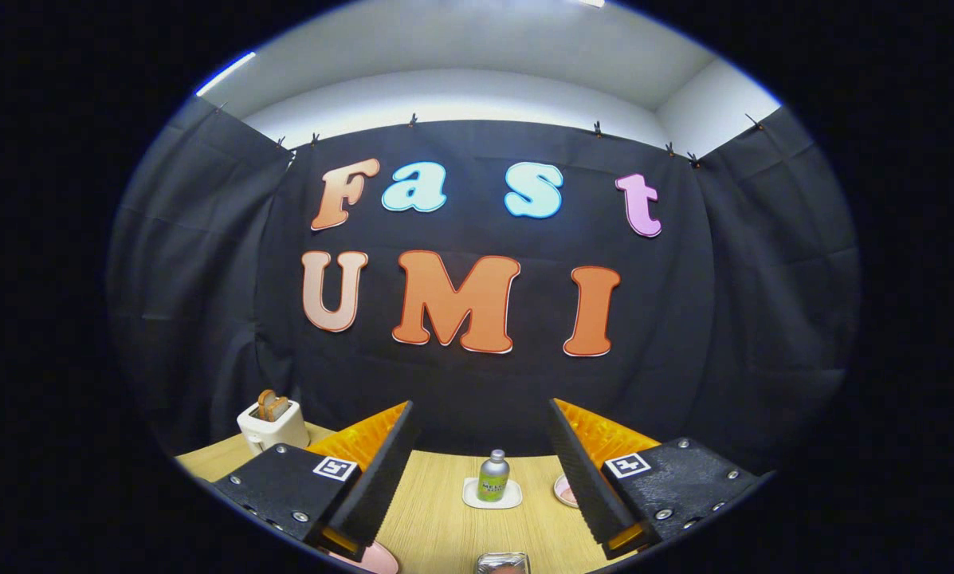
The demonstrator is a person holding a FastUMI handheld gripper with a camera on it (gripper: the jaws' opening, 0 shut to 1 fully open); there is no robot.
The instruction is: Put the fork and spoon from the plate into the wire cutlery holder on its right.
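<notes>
Two fingers of your gripper (pixel 477 470) stand wide apart and hold nothing, raised above the wooden table (pixel 445 518). Take the small bottle (pixel 493 476) as landmark: it stands between and beyond the fingers on a white coaster (pixel 492 494). Left of it and farther back, a white toaster (pixel 269 426) holds bread slices. Nearer you than the bottle, a pink rim (pixel 377 558), probably the plate, peeks beneath the left finger; fork, spoon and wire holder can't be made out.

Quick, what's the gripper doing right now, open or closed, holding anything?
Gripper: jaws wide open, holding nothing, above the wooden table, with a small bottle beyond them.
</notes>
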